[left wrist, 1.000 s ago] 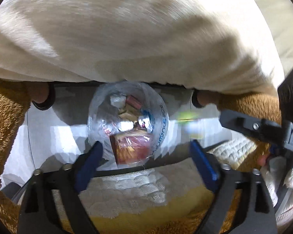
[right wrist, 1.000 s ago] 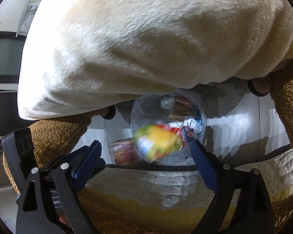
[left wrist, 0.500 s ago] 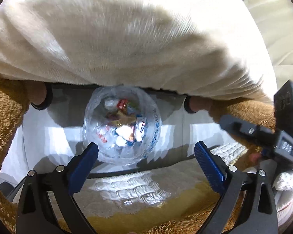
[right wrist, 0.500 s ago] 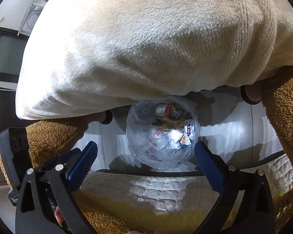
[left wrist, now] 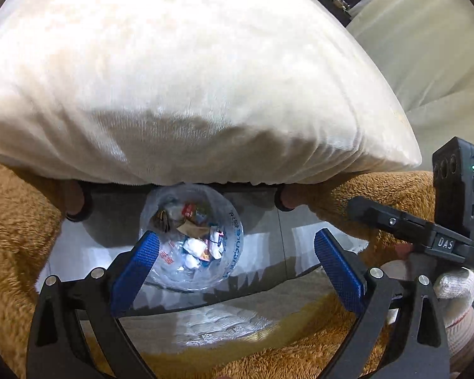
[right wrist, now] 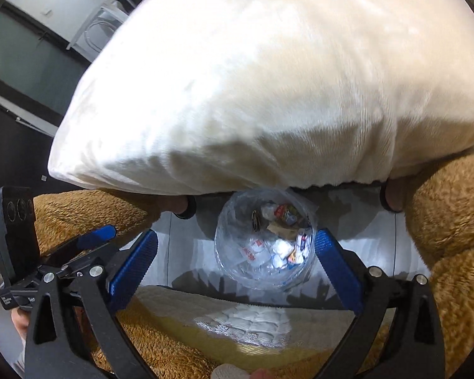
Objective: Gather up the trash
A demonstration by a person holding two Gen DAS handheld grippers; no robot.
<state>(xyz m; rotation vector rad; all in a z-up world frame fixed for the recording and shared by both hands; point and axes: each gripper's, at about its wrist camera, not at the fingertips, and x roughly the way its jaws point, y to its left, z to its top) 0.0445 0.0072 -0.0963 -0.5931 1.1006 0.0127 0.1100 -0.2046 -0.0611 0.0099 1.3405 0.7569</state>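
Note:
A round bin lined with a clear plastic bag [left wrist: 192, 240] stands on the grey floor below me, holding several crumpled wrappers and papers [left wrist: 199, 246]. It also shows in the right wrist view [right wrist: 265, 240]. My left gripper [left wrist: 237, 262] is open and empty above the bin. My right gripper [right wrist: 237, 262] is open and empty above it too. The right gripper's body shows at the right of the left wrist view [left wrist: 426, 237], and the left gripper's body at the left of the right wrist view [right wrist: 47, 259].
A large cream pillow [left wrist: 180, 72] fills the upper half of both views [right wrist: 284, 79]. Brown plush fabric [left wrist: 12, 227] flanks the bin on both sides. A quilted white and yellow bed edge [right wrist: 243, 319] lies under the grippers.
A yellow and red wrapper and a red packet were falling from the open grippers a second ago; both now lie in the bin. Both grippers have risen and pulled back.

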